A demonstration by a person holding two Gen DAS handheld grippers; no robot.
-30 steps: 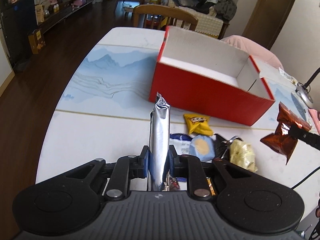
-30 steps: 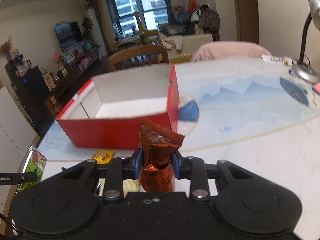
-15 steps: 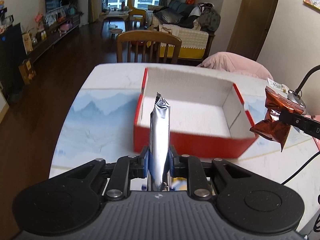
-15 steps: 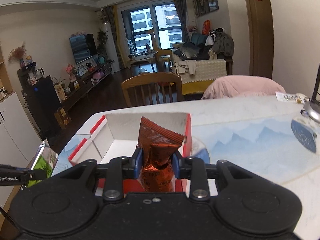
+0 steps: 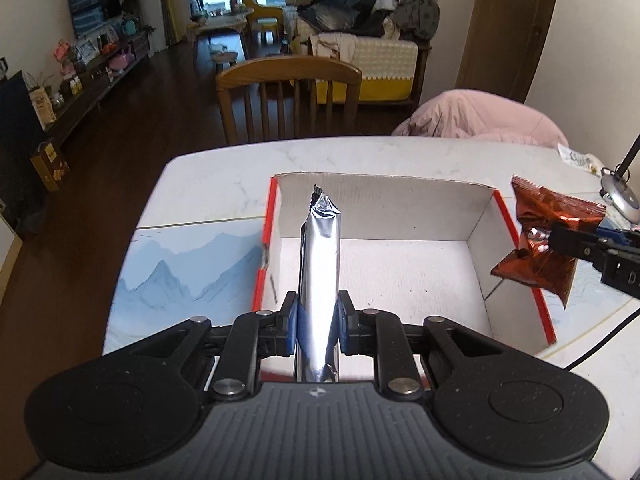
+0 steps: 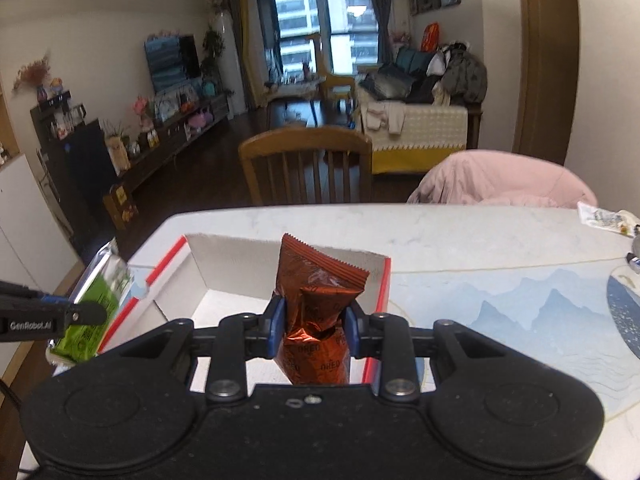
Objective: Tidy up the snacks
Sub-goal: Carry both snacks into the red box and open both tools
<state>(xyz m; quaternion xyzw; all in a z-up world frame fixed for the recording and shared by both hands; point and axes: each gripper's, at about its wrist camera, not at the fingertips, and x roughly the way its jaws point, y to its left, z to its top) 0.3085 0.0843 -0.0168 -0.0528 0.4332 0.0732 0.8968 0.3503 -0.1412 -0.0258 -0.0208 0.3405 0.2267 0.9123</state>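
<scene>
a white table [image 5: 208, 184] carries an open red box [image 5: 520, 236]. above the box, the left gripper [image 5: 318, 320] clamps a silver packet [image 5: 320, 256]; the right gripper [image 6: 314, 324] clamps a brown packet [image 6: 316, 292].

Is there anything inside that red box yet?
No, the red box shows only its bare white floor; both snack packets are held above it.
</scene>
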